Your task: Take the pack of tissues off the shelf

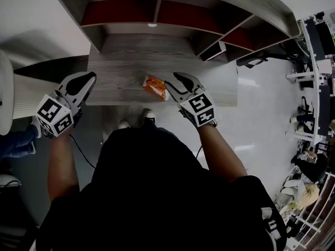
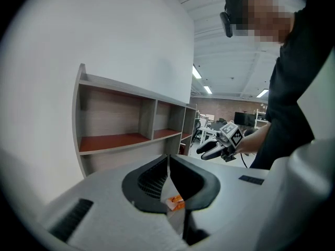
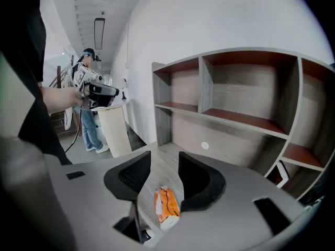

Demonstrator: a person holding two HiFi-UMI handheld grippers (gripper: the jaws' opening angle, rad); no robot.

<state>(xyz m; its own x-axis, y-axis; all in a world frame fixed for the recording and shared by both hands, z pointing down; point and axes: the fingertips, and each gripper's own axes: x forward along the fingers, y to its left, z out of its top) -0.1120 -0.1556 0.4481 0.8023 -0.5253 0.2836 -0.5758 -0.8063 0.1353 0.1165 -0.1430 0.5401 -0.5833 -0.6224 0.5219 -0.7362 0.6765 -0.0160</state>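
Note:
An orange pack of tissues (image 1: pixel 155 87) lies flat on the grey wooden desk (image 1: pixel 125 61), close to its front edge. My right gripper (image 1: pixel 175 81) hovers just right of and above it, open. In the right gripper view the pack (image 3: pixel 166 205) shows on the desk below the gap between the spread jaws (image 3: pixel 165 156), untouched. My left gripper (image 1: pixel 90 77) hangs at the desk's left front corner, tips together, empty. In the left gripper view the jaws (image 2: pixel 168 157) meet at the tips, and the pack (image 2: pixel 175 203) shows beneath them.
A shelf unit (image 1: pixel 172 14) with red boards and bare compartments stands at the back of the desk. A white pedestal (image 3: pixel 115 129) and a person in jeans (image 3: pixel 91 132) are off the desk's left end. Racks (image 1: pixel 314 88) stand at the right.

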